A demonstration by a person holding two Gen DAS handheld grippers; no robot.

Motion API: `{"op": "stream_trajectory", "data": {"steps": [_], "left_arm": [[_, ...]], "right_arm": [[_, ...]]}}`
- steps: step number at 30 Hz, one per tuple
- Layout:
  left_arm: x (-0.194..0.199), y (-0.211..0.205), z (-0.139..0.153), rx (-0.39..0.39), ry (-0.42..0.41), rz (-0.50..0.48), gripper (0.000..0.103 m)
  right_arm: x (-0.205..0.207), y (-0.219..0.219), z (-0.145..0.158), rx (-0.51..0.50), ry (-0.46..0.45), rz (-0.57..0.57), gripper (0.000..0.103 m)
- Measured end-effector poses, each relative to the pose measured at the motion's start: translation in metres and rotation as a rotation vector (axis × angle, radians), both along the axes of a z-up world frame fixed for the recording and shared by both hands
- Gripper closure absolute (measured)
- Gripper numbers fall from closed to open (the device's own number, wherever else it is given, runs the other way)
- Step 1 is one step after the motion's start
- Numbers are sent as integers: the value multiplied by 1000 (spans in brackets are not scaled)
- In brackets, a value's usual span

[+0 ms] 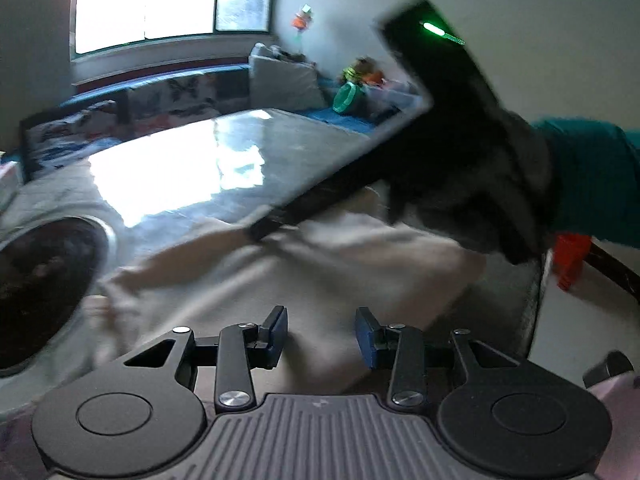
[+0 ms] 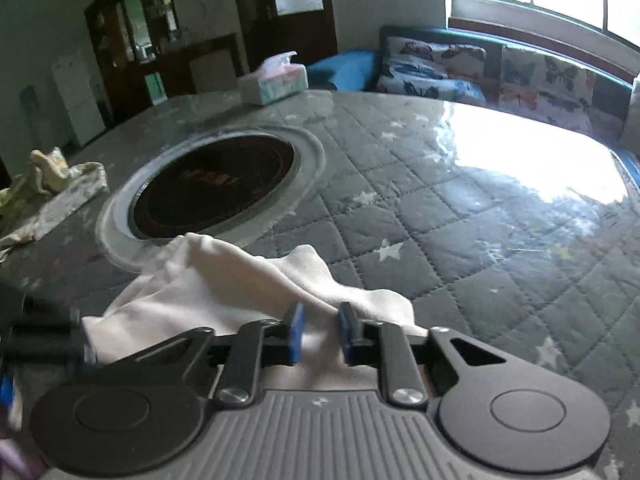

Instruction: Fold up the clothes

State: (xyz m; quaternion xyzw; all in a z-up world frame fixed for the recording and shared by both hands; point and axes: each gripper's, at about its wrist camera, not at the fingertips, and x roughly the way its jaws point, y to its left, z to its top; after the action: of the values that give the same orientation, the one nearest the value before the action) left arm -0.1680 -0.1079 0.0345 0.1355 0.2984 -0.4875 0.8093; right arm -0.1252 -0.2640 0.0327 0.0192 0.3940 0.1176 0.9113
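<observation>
A white garment (image 2: pixel 224 280) lies crumpled on the quilted grey table cover (image 2: pixel 460 240), next to the round inset. My right gripper (image 2: pixel 321 334) is shut on a raised fold of the garment, with white cloth filling the narrow gap between its blue pads (image 2: pixel 296 332). In the left wrist view the same garment (image 1: pixel 288 276) spreads under my left gripper (image 1: pixel 322 336), which hangs open just above it with nothing between its fingers. The right gripper's black body (image 1: pixel 432 92) crosses that view diagonally, blurred, held by a gloved hand (image 1: pixel 500 184) with a teal sleeve.
A round dark hotplate (image 2: pixel 216 196) is set into the table. A tissue box (image 2: pixel 274 80) stands at the far edge, and a patterned cloth (image 2: pixel 52 184) lies at the left. A sofa with butterfly cushions (image 2: pixel 440 68) is behind. A red object (image 1: pixel 572 260) sits beyond the table's right edge.
</observation>
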Motion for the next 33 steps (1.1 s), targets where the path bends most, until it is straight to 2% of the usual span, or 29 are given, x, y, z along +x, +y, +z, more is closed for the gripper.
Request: {"op": "stream_trajectory", "data": {"steps": [7,12,15,20,24,29,33], "left_arm": [[-4,3,-6,-35,40,-9,62],[-5,4,-7,-56,59,0,62],[-6,6,-7,-63,62,3,61],[-4,8,-7,-71,71,6,60],[3,12,-2,-70,91,16,60],[25,19,12,-94,97,104,57],[47,16,10,-90,116,168,57]], "right_arm": [[17,7,-8,-28,9,-10,87],[21,24,0,-44,-8,46,87],[32,33,-9,-60,10,54,87],[42,34,-9,-38,8,54,85],[28,21,0,-17,-7,32,85],[-3,-8,5,-13,-9,-31,85],[-32,-33,2,-18,-15,-94,85]]}}
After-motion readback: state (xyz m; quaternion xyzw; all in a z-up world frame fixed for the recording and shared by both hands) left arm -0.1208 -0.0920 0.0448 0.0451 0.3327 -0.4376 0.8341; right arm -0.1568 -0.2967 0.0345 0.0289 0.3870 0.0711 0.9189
